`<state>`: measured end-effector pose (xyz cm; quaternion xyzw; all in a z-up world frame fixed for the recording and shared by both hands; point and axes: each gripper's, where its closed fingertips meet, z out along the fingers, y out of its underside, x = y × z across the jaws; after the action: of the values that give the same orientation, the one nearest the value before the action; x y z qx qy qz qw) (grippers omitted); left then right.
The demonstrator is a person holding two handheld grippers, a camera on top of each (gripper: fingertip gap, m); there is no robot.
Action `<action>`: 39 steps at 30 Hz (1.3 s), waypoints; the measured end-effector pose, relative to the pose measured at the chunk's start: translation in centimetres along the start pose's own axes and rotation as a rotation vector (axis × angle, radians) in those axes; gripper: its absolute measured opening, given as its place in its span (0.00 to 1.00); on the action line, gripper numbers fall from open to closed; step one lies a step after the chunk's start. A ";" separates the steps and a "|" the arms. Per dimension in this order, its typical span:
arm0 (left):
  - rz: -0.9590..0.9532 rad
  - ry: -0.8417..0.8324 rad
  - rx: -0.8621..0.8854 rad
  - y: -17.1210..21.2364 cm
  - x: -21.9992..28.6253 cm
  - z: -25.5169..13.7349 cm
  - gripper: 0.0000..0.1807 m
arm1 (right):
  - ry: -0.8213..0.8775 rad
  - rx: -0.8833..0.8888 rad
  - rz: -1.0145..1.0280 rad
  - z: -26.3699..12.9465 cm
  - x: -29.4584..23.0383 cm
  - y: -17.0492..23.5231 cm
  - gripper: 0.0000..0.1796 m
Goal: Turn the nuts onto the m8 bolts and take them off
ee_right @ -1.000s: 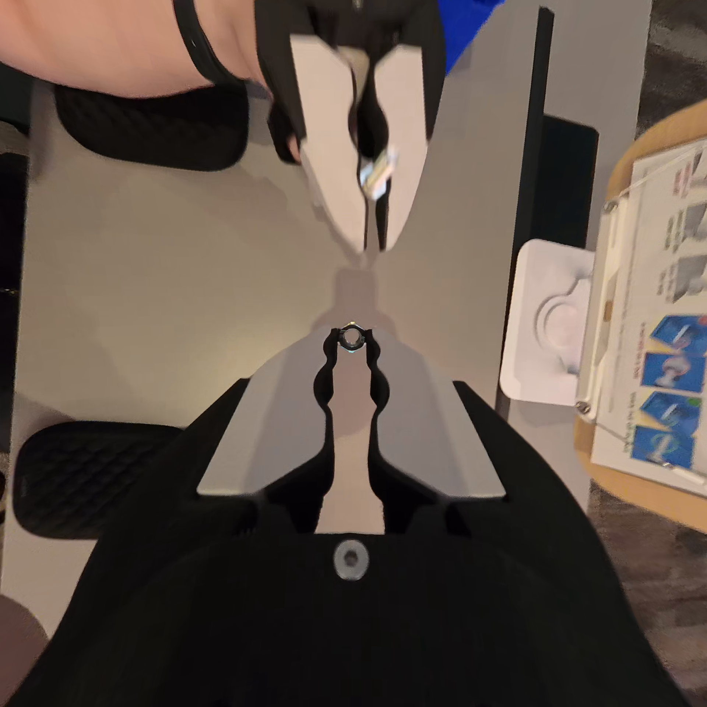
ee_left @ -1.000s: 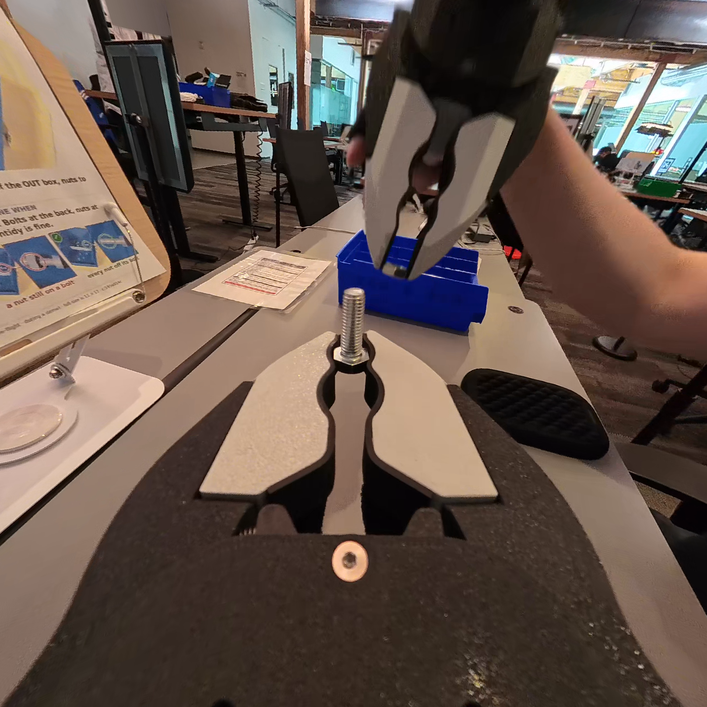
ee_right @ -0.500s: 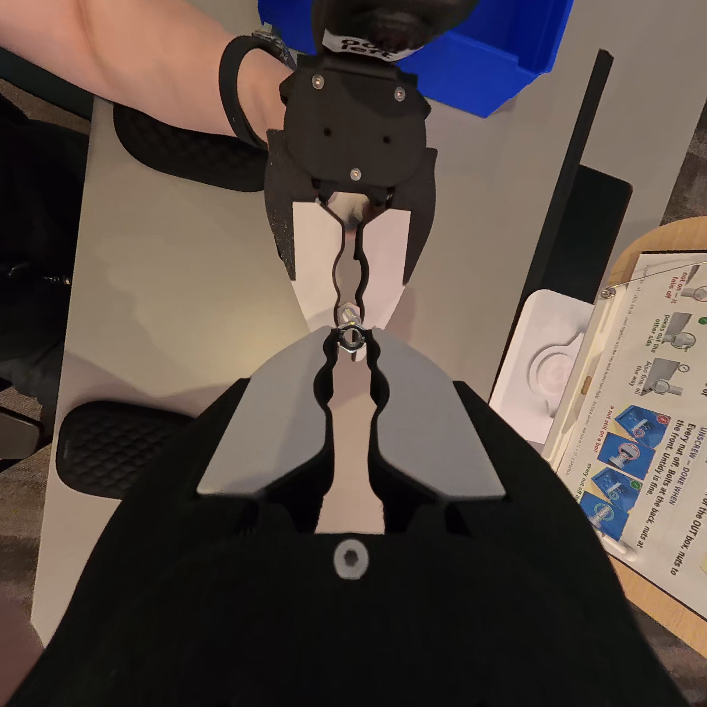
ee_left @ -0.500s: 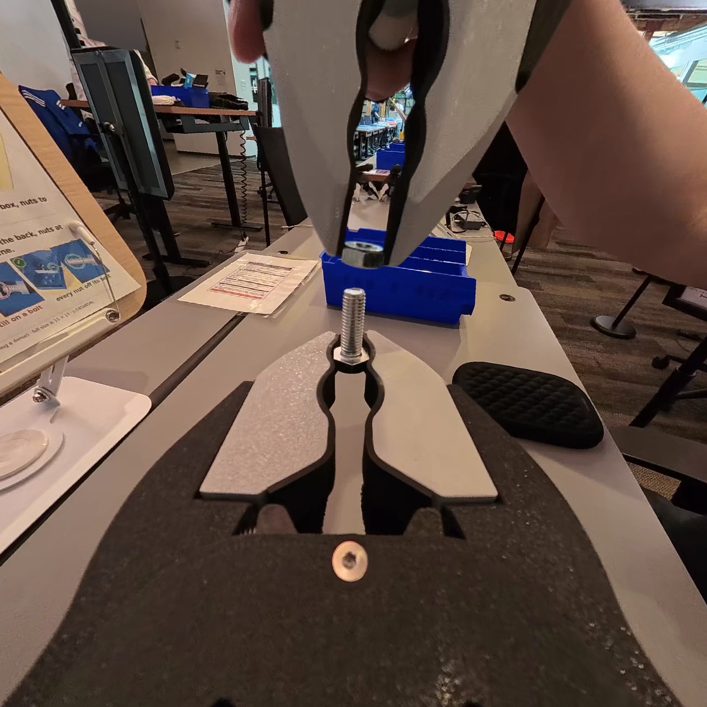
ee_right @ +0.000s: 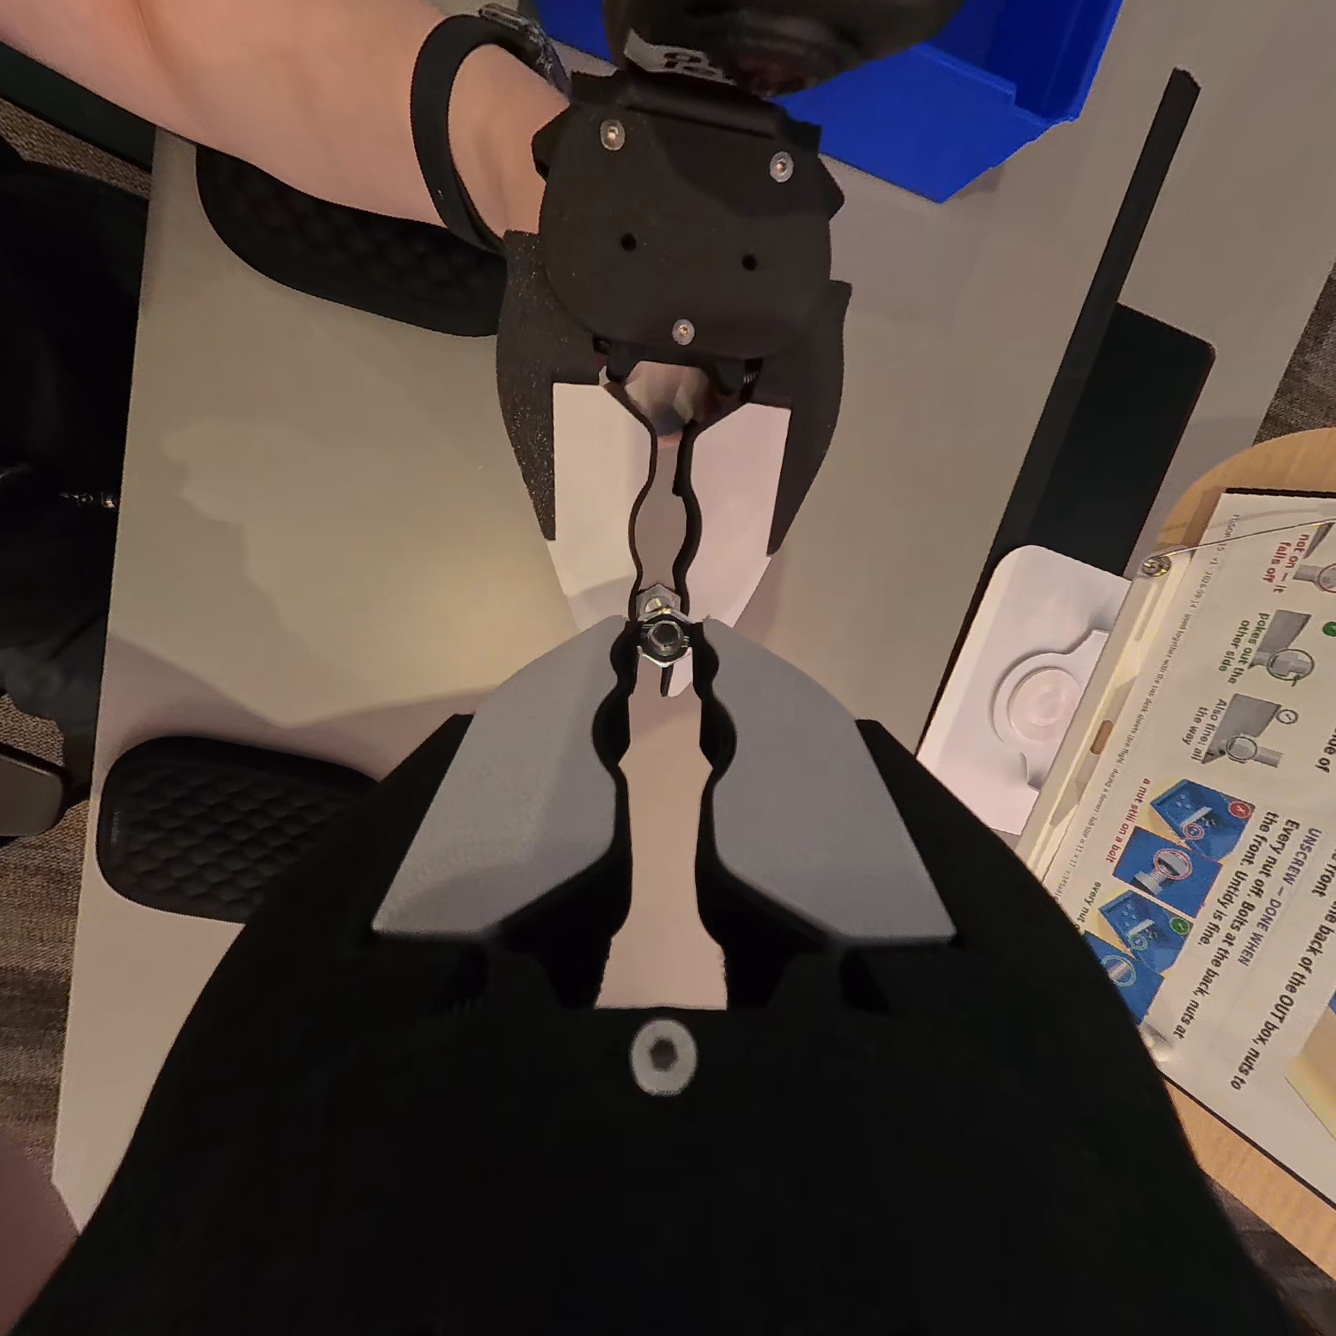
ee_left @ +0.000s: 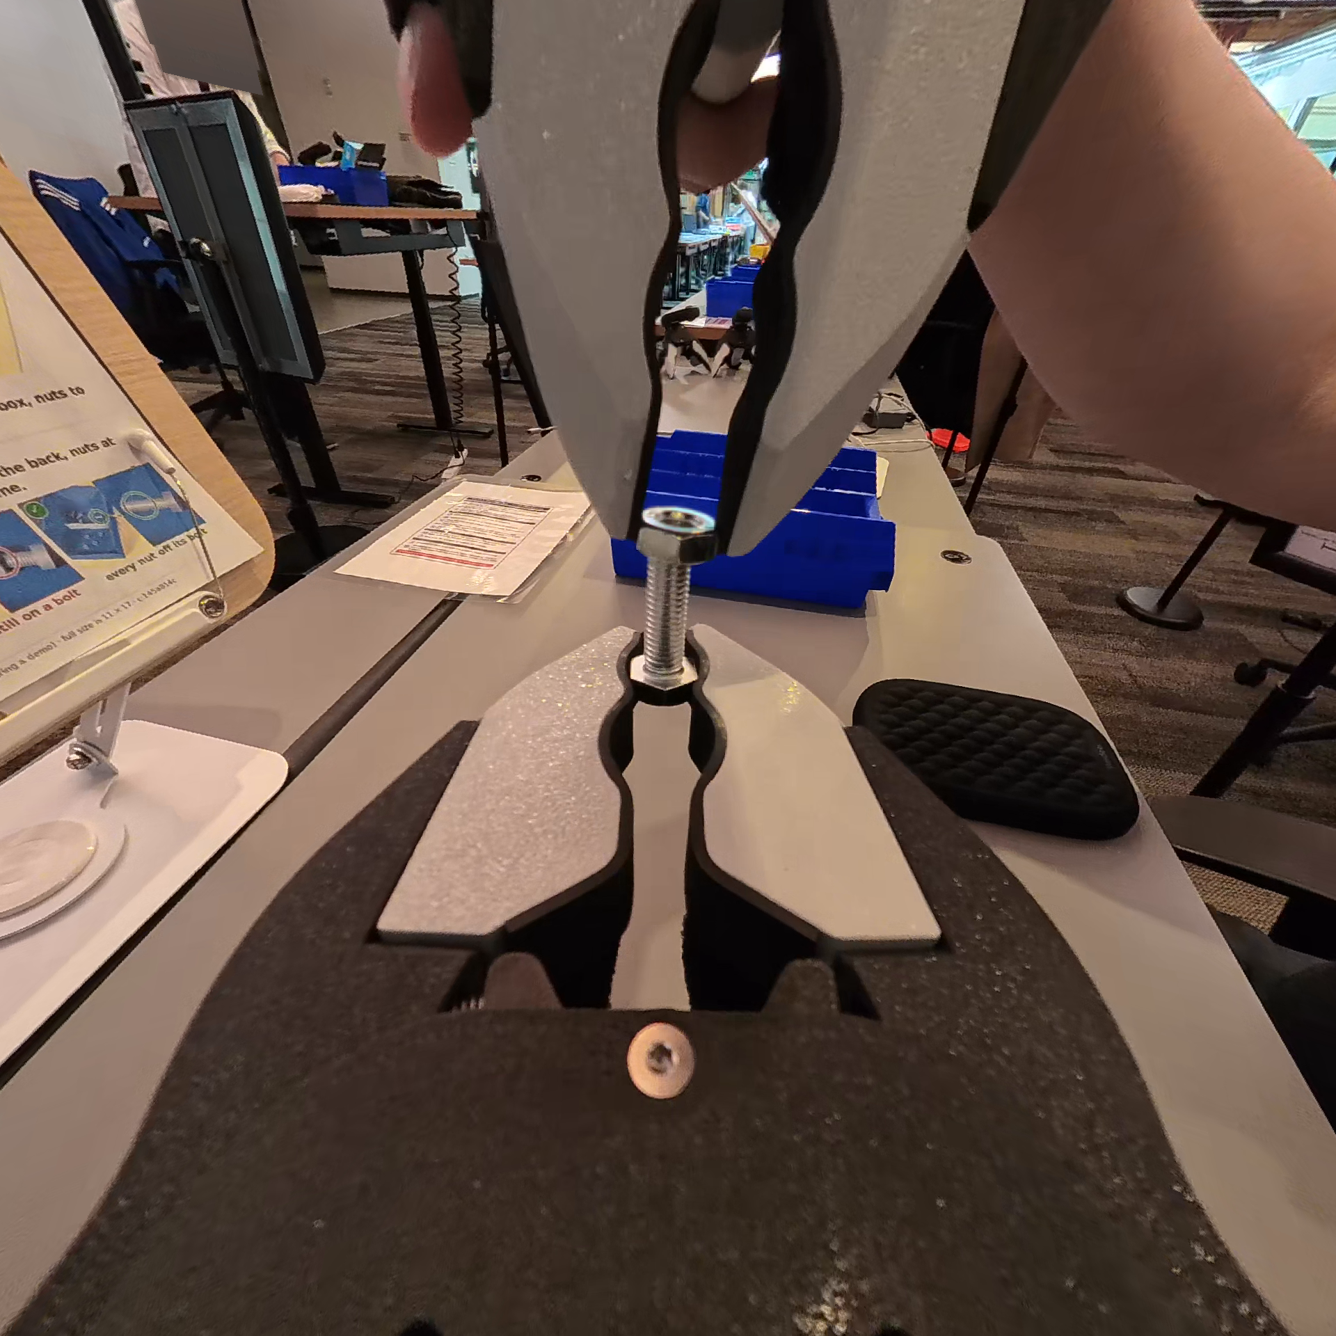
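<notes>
Bolt (ee_left: 665, 614) upright, silver, zinc-bright, threaded shank pointing up, hex head (ee_left: 661, 676) pinched between the tips of the left tool (ee_left: 661, 669); jaws nearly closed, only the head's width apart. Threads are clean and evenly cut along the whole visible shank. Nut (ee_left: 676, 531), silver hex with a shiny chamfered bore, sits at the very top of the shank, touching the bolt's end; it is gripped between the tips of the right tool (ee_left: 679, 535), which comes down from above, jaws closed to the nut's width. How far the nut is threaded on cannot be told. Right wrist view looks straight down: nut (ee_right: 661, 640) seen end-on with its dark bore centred, right tool (ee_right: 661, 643) clamping its flats, left tool (ee_right: 658, 604) just beyond with the bolt head showing between its tips. Both tools are held over the grey table (ee_left: 940, 636), mid-width. Blue bin (ee_left: 795, 549) stands farther back on the table, behind the bolt. Black padded rest (ee_left: 990, 752) lies at the right in the left wrist view; a second one (ee_right: 217, 817) shows in the right wrist view. Instruction board (ee_left: 108, 470) on a white stand (ee_left: 144, 795) is at the left; a laminated sheet (ee_left: 470, 535) lies flat left of the bin. A bare forearm (ee_left: 1157, 289) reaches in from upper right.
</notes>
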<state>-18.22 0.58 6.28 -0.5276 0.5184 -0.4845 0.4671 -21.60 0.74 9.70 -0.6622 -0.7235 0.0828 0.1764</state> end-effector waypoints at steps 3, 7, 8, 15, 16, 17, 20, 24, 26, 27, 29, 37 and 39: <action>0.010 0.007 -0.004 -0.1 0.2 0.0 0.06 | -0.013 -0.003 0.001 0.0 -0.1 0.0 0.08; 0.025 0.016 -0.020 0.1 0.5 0.0 0.06 | -0.025 -0.026 -0.008 0.0 -0.4 0.1 0.08; 0.026 0.017 -0.023 0.1 0.5 0.1 0.06 | -0.028 -0.033 -0.011 0.0 -0.5 0.1 0.08; 0.050 -0.052 -0.061 0.4 -0.1 0.2 0.06 | -0.035 -0.018 0.058 0.2 -0.2 0.4 0.08; 0.049 -0.056 -0.068 0.5 -0.2 0.3 0.06 | -0.041 -0.008 0.071 0.2 -0.2 0.5 0.08; 0.051 -0.061 -0.075 0.5 -0.2 0.3 0.06 | -0.046 -0.001 0.081 0.2 -0.2 0.6 0.08; 0.056 -0.106 -0.099 0.7 -0.7 0.4 0.06 | -0.029 0.004 0.108 0.4 0.1 0.8 0.08; 0.045 -0.172 -0.099 0.8 -1.7 0.3 0.06 | 0.001 0.035 0.203 0.5 1.0 0.8 0.08; 0.043 -0.200 -0.094 0.8 -2.2 0.2 0.06 | 0.008 0.061 0.269 0.7 1.4 0.8 0.08; 0.044 -0.214 -0.096 0.8 -2.4 0.2 0.06 | 0.010 0.069 0.297 0.8 1.5 0.8 0.08; 0.045 -0.240 -0.109 1.1 -2.7 0.2 0.06 | 0.022 0.076 0.335 0.9 1.7 1.0 0.08; 0.012 -0.330 -0.104 1.0 -3.9 0.1 0.06 | 0.100 0.156 0.600 1.1 2.8 1.0 0.08; 0.011 -0.352 -0.108 1.0 -4.1 -0.1 0.06 | 0.112 0.176 0.653 1.1 3.0 1.0 0.08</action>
<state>-18.34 4.68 5.13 -0.6258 0.4567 -0.3535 0.5242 -21.26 3.91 8.75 -0.8447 -0.4524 0.1604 0.2366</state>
